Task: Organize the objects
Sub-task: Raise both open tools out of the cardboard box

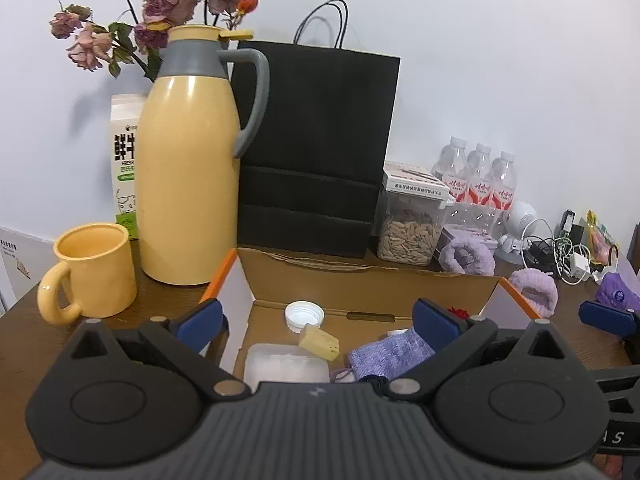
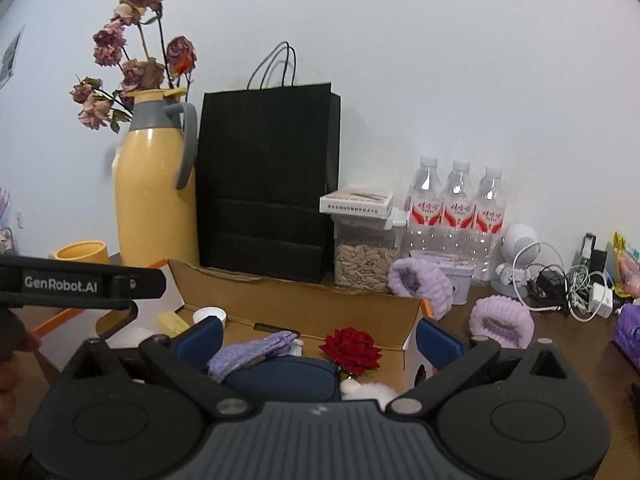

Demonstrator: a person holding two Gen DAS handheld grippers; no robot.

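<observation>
- Cardboard box (image 1: 372, 280) sits open on the brown tabletop (image 1: 168, 292), in front of the black paper bag (image 1: 316, 140).
- Inside lie a white cap (image 1: 304, 315), a purple cloth (image 1: 390, 354) and a red rose (image 2: 352, 348).
- Left gripper (image 1: 320, 322) hovers over the box, jaws spread wide and empty.
- Right gripper (image 2: 320, 338) likewise: jaws wide apart, gripping nothing.
</observation>
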